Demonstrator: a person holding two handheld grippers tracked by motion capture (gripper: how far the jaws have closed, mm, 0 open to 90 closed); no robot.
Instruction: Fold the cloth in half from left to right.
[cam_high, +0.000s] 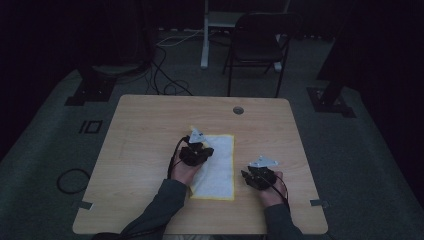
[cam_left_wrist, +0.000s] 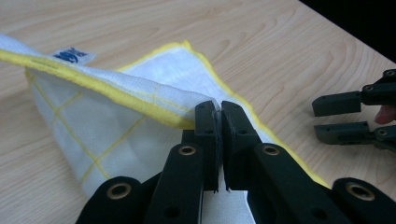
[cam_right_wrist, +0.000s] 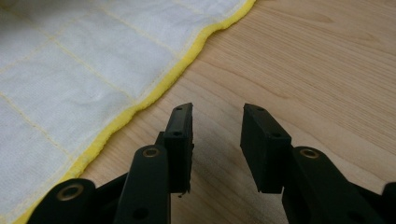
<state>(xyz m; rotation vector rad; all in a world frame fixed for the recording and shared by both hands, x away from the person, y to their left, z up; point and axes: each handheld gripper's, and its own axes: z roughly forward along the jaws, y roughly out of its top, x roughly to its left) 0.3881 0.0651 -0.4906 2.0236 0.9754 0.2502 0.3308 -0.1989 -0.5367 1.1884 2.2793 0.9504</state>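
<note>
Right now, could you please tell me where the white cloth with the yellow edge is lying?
In the high view the cloth lies near the middle of the table, between the left claw, which pinches its edge, and the open right claw beside it.

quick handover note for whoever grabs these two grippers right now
Left gripper: shut on the yellow hem of the white cloth, that edge lifted and folded over the rest.
Right gripper: open, empty, over bare table just off the cloth's hem, not touching it.
Done: one edge picked up, fold begun.
Left: probably carry the edge across, lay it flat, release; the right could steady the cloth.
</note>
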